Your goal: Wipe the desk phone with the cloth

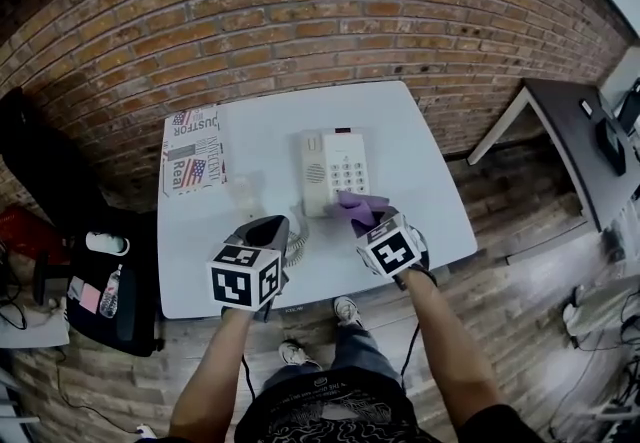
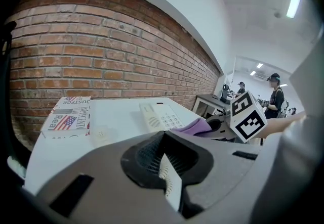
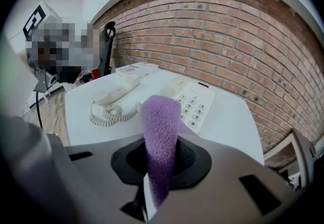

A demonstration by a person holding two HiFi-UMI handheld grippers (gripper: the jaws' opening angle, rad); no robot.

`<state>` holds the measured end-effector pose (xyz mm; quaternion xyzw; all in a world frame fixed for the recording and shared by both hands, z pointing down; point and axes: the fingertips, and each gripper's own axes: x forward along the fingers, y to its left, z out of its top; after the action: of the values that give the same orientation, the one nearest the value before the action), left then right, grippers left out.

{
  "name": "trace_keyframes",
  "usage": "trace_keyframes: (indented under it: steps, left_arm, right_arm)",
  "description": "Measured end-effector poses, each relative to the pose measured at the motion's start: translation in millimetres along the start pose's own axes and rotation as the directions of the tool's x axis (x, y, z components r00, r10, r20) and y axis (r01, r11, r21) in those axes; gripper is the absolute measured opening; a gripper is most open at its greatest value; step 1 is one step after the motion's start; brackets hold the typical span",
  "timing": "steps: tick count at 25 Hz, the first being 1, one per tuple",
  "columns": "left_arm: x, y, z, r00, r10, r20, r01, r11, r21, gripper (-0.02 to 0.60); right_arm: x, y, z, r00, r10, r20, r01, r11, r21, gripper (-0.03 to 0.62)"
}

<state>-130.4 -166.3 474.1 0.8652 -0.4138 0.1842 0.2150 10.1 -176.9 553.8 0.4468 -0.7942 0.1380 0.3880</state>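
Head view: on the table (image 1: 430, 201), phone (image 1: 335, 171) at centre, handset (image 1: 243, 195) lying loose at its 9 o'clock, box (image 1: 193, 149) at 10. Right gripper (image 1: 366, 215) at the phone's 6, cloth (image 1: 357, 204) at its near edge. Left gripper (image 1: 268, 228) at 7, by the cord (image 1: 297, 243).

Left gripper view: jaws together, nothing between.

Right gripper view: jaws clamped on the cloth, phone ahead at 12.

Looks like wiping about to begin. Next, lower and drag cloth across the keypad (image 3: 195, 104).
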Motion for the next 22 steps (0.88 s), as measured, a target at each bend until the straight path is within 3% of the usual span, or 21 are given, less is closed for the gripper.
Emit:
trace_keyframes:
  steps: [11,22]
  left_arm:
    - [16,-1,19,1.000,0.012,0.024,-0.012,1.000,-0.024,0.006]
    - [34,17,34,0.994,0.109,0.031,-0.106,0.991,-0.076,0.006]
  right_arm:
    - [-34,-52,49,0.996,-0.041,0.077,0.044,0.998,-0.039,0.046]
    - [-12,-80,130,0.988,0.042,0.150,-0.018,0.987,-0.159,0.046]
